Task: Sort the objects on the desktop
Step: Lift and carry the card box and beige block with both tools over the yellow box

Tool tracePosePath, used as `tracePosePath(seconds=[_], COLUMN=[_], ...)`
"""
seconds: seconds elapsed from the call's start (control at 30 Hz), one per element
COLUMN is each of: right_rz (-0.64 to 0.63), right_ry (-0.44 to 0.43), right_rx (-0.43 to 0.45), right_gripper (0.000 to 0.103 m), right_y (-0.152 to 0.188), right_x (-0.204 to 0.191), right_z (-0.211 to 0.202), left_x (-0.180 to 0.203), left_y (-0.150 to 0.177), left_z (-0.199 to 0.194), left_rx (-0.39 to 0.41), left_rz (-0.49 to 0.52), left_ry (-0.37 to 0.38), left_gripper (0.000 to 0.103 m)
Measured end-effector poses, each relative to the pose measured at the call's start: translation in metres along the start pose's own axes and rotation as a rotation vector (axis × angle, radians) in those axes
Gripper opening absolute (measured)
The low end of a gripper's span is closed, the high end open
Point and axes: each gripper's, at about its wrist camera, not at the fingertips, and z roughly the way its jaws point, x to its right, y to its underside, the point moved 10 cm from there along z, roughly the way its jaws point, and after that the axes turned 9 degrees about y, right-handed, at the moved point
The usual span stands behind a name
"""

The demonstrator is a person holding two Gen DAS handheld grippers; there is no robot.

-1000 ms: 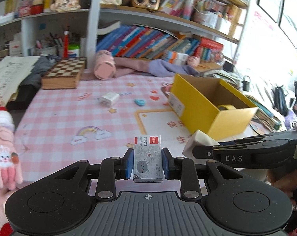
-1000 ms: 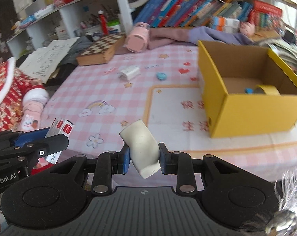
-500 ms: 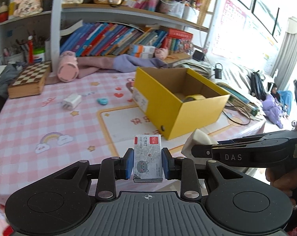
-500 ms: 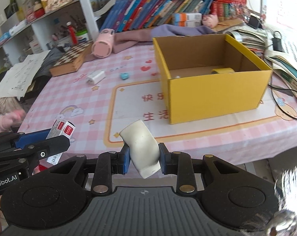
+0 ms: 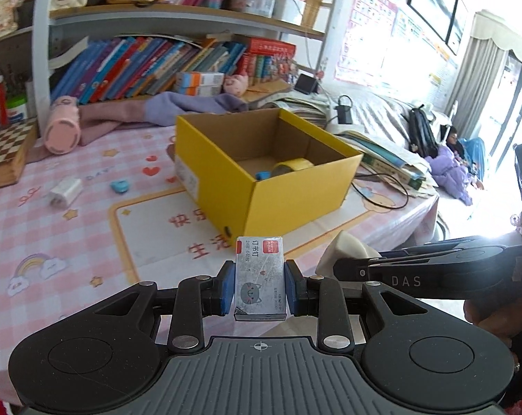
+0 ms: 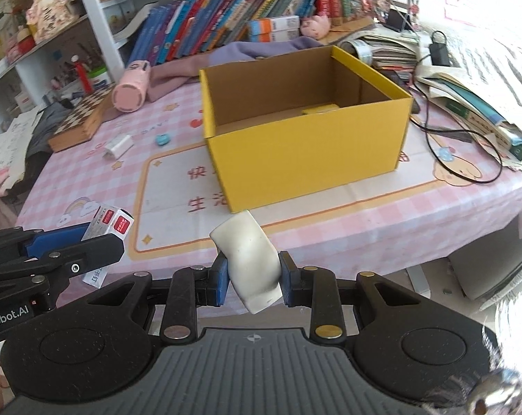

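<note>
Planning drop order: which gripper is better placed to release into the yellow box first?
Right, marginally. The right gripper faces the yellow box head-on with its white eraser; the left gripper, holding the staple box, sits off-corner.

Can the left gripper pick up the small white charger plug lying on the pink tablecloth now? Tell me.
Probably not: the left gripper is already shut on a staples box; the path to the plug looks free.
</note>
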Motion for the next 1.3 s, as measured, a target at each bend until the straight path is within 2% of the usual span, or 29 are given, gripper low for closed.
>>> tracePosePath(seconds=[0.33,0.5,0.67,0.93,1.1,1.3], right_rz=[0.053,0.048,0.014,-0.073,-0.12,-0.177], right_ry=[0.032,0.032,0.023,-0.033,-0.086,-0.149], right_rx=[0.002,0.048,0.141,0.259,0.255,0.18], right_gripper=[0.027,0.027,0.027,0.027,0.027,0.027], right_y=[-0.012,-0.032,-0.072,-0.15,-0.184,-0.199], right_x=[0.04,0.053,0.065,0.07,0.071,0.066], right_z=[0.01,0.014,0.019,0.041,0.071,0.112], left_x=[0.024,0.032,0.035,0.029,0.02,0.01], left_y=[-0.017,-0.034,-0.064,-0.11,-0.126,-0.126], left_z=[0.034,0.046,0.057,0.082,0.108,0.137], left_rx=[-0.017,0.014,0.079,0.151,0.15,0.105], left_rz=[0.051,0.079,0.114,0.112,0.098,0.076], left_ry=[0.043,0.037,-0.007,-0.088,-0.148,-0.227], left_gripper=[0.028,0.028,0.028,0.028,0.028,0.028])
